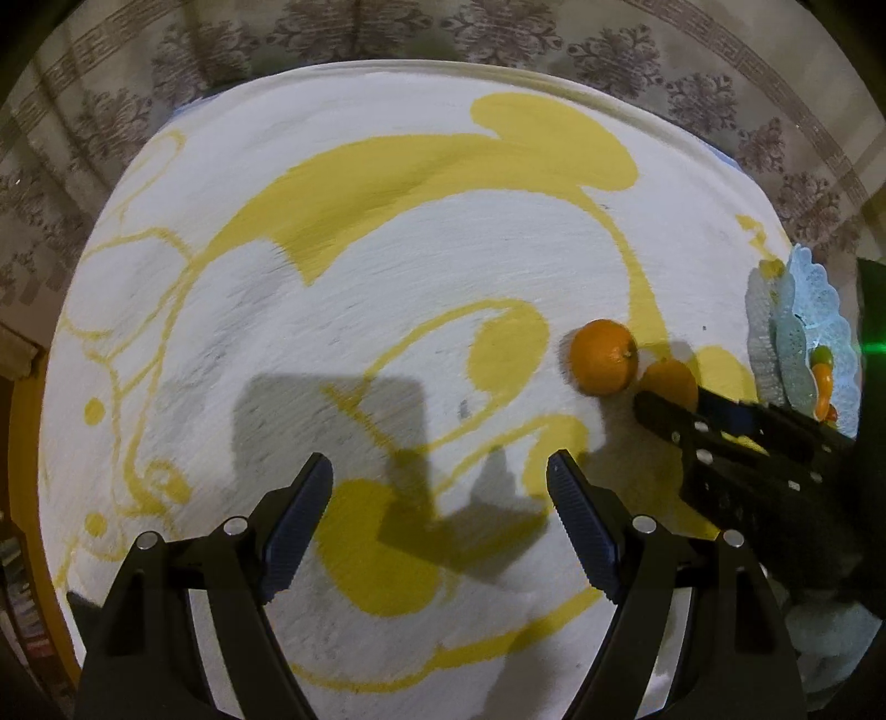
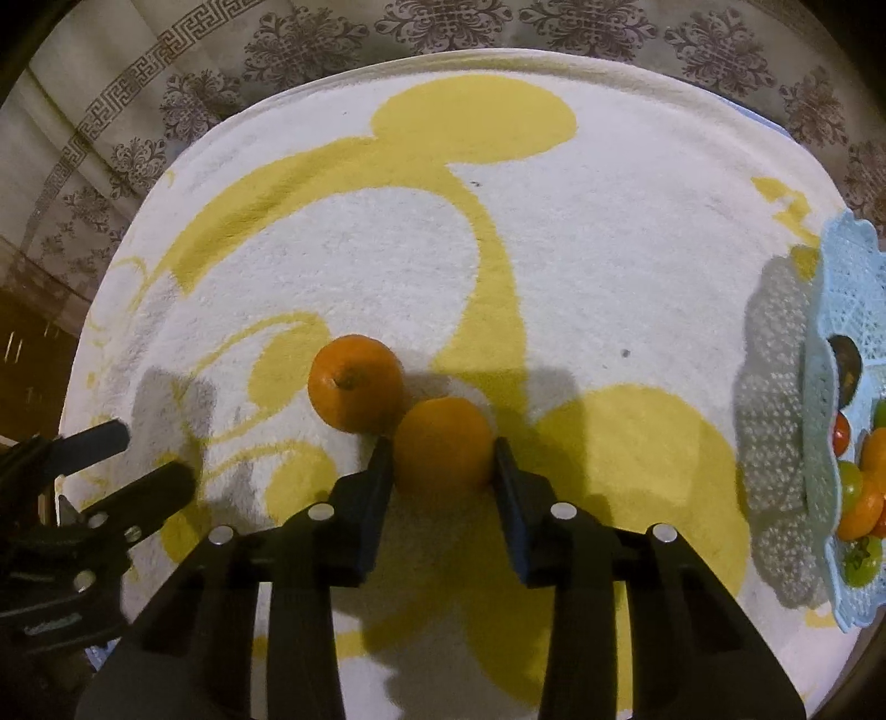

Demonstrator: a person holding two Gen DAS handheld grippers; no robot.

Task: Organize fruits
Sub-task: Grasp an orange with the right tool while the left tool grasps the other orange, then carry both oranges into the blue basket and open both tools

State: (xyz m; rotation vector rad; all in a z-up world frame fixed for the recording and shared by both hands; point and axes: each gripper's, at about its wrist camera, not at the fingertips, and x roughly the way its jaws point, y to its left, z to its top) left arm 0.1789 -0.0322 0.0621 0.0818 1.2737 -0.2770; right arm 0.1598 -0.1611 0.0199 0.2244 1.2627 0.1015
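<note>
Surface: white terry towel with yellow cartoon print (image 2: 581, 249), spread over a desk covered in a beige cloth with brown floral pattern (image 2: 310, 39).

Fruit on towel: 2 round oranges, touching each other.
- Orange with stem dimple visible (image 2: 354, 382): the farther one in the right wrist view, lying free on the towel, nothing gripping it. Also seen in the left wrist view (image 1: 602, 356).
- Smooth orange (image 2: 443, 440): the nearer one, sitting between the fingers of the right gripper (image 2: 440, 459). In the left wrist view only its top shows (image 1: 670, 381), behind the black gripper body.

Right gripper: black fingers (image 2: 379, 465) pressed against both sides of the smooth orange, clamped on it. Orange appears to rest on the towel; cannot tell if it is lifted. No earlier frame to compare.

Left gripper (image 1: 440, 482): ribbed fingers (image 1: 310, 498) spread wide apart, nothing between them, only towel and shadow beneath. It sits to the left of both oranges, well apart from them. Left wrist view is motion-blurred.

Light blue perforated plastic basket with scalloped rim (image 2: 841, 310): at the towel's right edge. Holds several small fruits (image 2: 861, 504), orange, green and red; exact count cannot be read.
</note>
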